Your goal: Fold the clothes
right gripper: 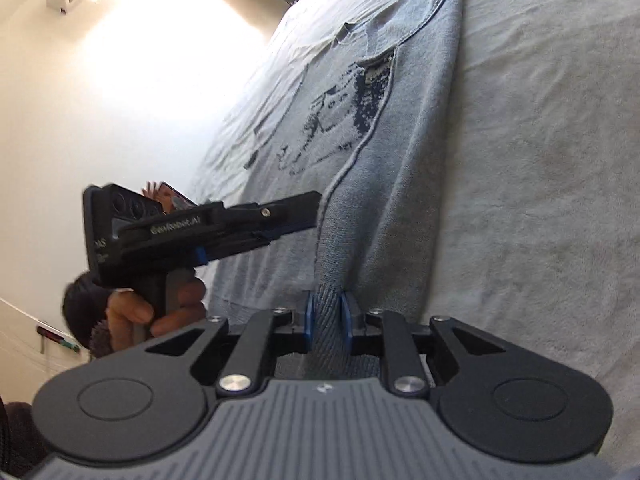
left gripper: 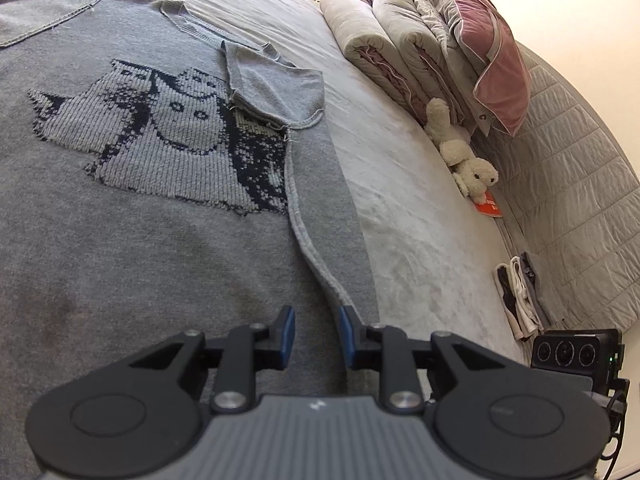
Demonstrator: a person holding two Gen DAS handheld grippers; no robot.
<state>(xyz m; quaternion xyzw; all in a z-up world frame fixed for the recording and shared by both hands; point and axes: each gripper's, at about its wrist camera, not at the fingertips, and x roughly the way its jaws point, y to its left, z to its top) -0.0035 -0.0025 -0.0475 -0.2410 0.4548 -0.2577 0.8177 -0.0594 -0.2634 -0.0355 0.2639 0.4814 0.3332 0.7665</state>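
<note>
The bed (left gripper: 420, 184) carries a grey knit sweater (left gripper: 120, 240) spread flat, one side and sleeve already folded inward toward the headboard edge. The right gripper (right gripper: 327, 312) pinches the ribbed hem; the left gripper (left gripper: 317, 322) stands slightly spread astride the folded edge, apparently gripping nothing. Judging the side fold underway, next both should lift the hem toward the collar.

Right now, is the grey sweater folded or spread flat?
Partly folded: the sweater's right side and sleeve lie doubled over its cat picture.

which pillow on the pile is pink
The top pillow, pink velvet with pale piping; the folded quilts under it are grey.
</note>
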